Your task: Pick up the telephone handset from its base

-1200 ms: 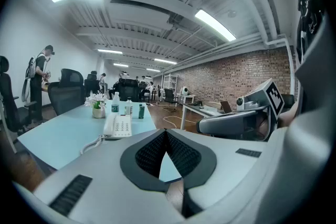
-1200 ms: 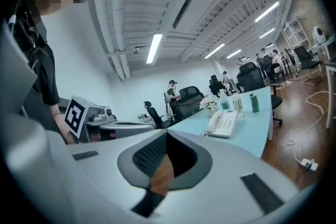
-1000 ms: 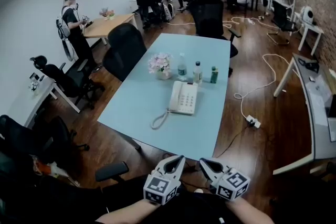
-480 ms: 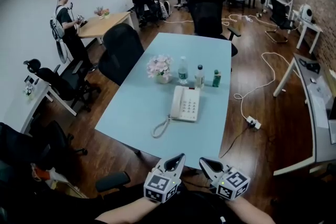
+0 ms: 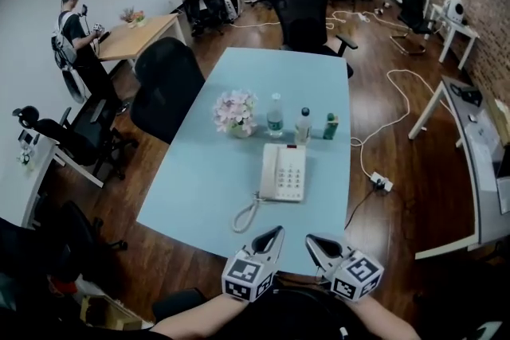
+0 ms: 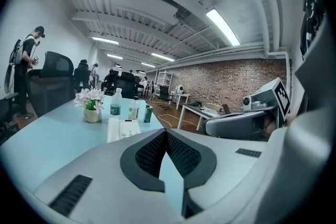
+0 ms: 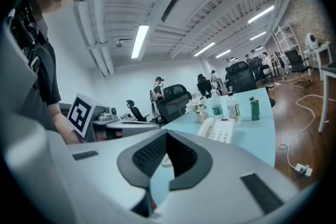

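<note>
left gripper (image 5: 273, 232) and right gripper (image 5: 311, 240) clenched empty; handset (image 5: 270, 171) on base (image 5: 292, 174), its near end hidden behind left jaws

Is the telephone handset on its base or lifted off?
On its base. The handset lies flat along the left side of the base.

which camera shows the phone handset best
The head view: it looks down on the whole white plastic telephone handset, lying on its white base. The left gripper view shows the handset low, foreshortened and end-on; the right gripper view shows it small, from the side.
</note>
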`<control>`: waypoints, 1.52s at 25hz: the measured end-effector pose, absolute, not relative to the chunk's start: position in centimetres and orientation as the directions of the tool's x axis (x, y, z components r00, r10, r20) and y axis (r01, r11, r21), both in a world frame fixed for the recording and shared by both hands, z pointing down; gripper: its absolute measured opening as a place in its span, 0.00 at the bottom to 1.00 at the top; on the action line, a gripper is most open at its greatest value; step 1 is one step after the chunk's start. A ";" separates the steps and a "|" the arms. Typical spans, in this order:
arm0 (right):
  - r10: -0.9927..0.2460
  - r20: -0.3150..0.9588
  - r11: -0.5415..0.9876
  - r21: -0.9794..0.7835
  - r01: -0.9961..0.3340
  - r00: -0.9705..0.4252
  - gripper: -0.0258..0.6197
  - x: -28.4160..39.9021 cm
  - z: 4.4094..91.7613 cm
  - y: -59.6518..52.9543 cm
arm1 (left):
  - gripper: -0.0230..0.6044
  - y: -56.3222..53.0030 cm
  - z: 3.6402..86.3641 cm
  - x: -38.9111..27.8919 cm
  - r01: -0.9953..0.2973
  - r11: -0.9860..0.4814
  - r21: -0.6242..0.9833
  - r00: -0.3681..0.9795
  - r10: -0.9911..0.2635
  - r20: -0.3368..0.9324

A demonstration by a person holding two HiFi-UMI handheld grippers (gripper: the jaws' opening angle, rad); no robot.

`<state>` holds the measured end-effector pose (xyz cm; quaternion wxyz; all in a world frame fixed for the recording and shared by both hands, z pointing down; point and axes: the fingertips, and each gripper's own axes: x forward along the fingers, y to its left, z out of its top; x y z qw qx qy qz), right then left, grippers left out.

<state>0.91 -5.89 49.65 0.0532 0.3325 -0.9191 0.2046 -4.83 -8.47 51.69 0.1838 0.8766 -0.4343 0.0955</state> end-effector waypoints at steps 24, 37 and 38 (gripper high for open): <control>-0.709 0.308 0.563 -0.294 -0.772 -0.634 0.06 1.5 49.9 -15.4 | 0.04 -28.7 58.0 -11.1 -0.864 -0.465 0.190 0.498 -0.737 0.457; -0.622 0.296 0.626 -0.369 -0.687 -0.725 0.06 2.8 50.9 -19.5 | 0.44 -37.7 66.6 -10.9 -0.960 -0.257 0.114 0.266 -0.702 0.661; -0.619 0.291 0.628 -0.375 -0.682 -0.730 0.06 2.8 50.9 -19.8 | 0.45 -38.1 67.2 -10.7 -0.962 -0.247 0.119 0.262 -0.696 0.669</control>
